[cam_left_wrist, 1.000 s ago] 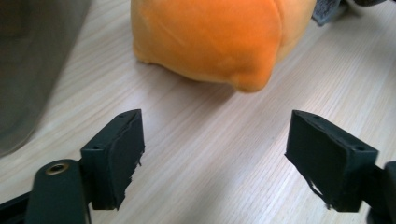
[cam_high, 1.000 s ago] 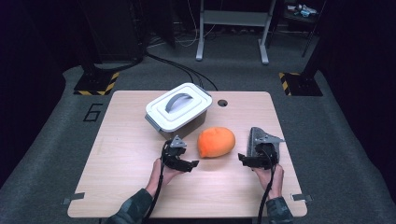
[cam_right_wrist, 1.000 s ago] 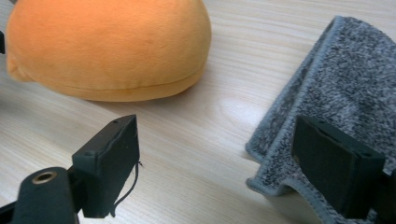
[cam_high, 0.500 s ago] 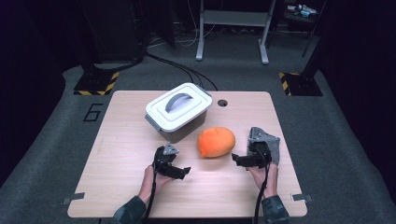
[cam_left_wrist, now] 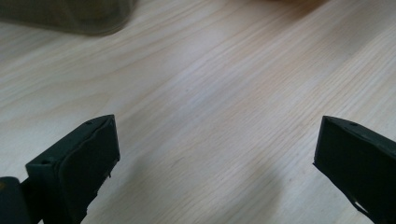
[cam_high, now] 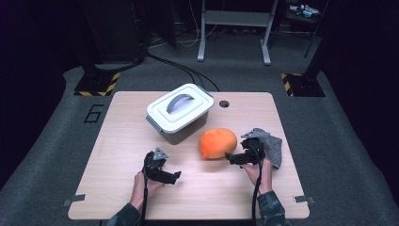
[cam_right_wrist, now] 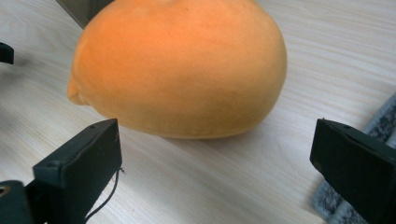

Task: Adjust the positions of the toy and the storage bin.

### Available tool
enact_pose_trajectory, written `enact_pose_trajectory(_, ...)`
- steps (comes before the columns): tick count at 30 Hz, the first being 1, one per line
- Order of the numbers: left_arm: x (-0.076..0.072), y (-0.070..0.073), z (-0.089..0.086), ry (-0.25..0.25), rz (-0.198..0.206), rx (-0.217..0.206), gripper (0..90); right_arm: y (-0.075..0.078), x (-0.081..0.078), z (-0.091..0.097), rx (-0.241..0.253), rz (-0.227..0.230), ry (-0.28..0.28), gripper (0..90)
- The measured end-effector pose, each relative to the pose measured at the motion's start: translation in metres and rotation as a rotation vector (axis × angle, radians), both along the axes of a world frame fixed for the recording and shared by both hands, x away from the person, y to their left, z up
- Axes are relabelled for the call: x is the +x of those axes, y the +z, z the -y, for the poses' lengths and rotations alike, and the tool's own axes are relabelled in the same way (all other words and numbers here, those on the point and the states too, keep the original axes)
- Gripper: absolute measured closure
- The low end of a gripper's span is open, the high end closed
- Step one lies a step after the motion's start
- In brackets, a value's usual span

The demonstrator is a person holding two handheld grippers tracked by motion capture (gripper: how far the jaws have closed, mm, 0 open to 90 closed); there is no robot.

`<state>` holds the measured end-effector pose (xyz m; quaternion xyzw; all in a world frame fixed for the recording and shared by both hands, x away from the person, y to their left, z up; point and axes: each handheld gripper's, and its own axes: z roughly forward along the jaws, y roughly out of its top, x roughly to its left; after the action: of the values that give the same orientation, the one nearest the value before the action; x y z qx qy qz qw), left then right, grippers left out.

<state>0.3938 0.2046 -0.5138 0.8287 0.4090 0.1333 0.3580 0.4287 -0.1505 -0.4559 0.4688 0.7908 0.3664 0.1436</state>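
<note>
High view: wooden table (cam_high: 117, 141). A grey box (cam_high: 181, 123) with a white handled lid (cam_high: 179, 107) sits toward the far edge, slightly left of centre. An orange plush fruit (cam_high: 217, 143) lies just beside the box on its right, nearer the middle of the table. A grey cloth (cam_high: 272, 147) lies near the right edge. The left gripper (cam_high: 172, 178), held in a hand (cam_high: 143, 184), sits near the front edge left of centre, well apart from the box. The right gripper (cam_high: 231, 158) is just beside the fruit on its right, over the cloth's near corner.

Left gripper view: jaws spread wide with bare wood grain between them; nothing pinched. Blurred base of the box (cam_left_wrist: 70, 16) at the top left.

Right gripper view: jaws spread wide, nothing gripped. The fruit (cam_right_wrist: 180, 65) lies on the table just beyond the jaw tips, between their lines. Edge of the cloth (cam_right_wrist: 376, 123) is at the right jaw.
</note>
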Motion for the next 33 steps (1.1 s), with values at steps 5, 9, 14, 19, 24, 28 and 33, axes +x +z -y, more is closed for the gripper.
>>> enact_pose_trajectory(5, 0.0, -0.003, -0.01, 0.028, 0.008, 0.022, 0.0, 0.004, 0.005, -0.006, -0.002, -0.009, 0.004, 0.2)
enact_pose_trajectory(9, 0.0, -0.005, -0.016, 0.042, 0.009, 0.031, 0.0, 0.007, 0.01, -0.012, -0.004, -0.003, 0.02, 0.0)
enact_pose_trajectory(14, 0.002, -0.011, -0.016, 0.059, -0.001, 0.025, 0.0, 0.009, 0.015, -0.018, -0.011, -0.008, 0.03, 0.0)
enact_pose_trajectory(19, 0.001, -0.013, -0.015, 0.067, 0.02, 0.052, 0.0, 0.012, 0.021, -0.024, -0.003, -0.01, 0.032, 0.0)
enact_pose_trajectory(24, -0.001, -0.015, -0.014, 0.051, 0.043, 0.083, 0.0, 0.014, 0.028, -0.033, -0.002, -0.022, 0.027, 0.0)
enact_pose_trajectory(28, -0.002, -0.016, -0.014, 0.056, 0.053, 0.07, 0.0, 0.009, 0.034, -0.039, -0.022, -0.039, 0.006, 1.8)
enact_pose_trajectory(33, -0.002, -0.016, -0.014, 0.053, 0.056, 0.068, 0.0, 0.005, 0.035, -0.037, -0.025, -0.043, -0.006, 9.1)
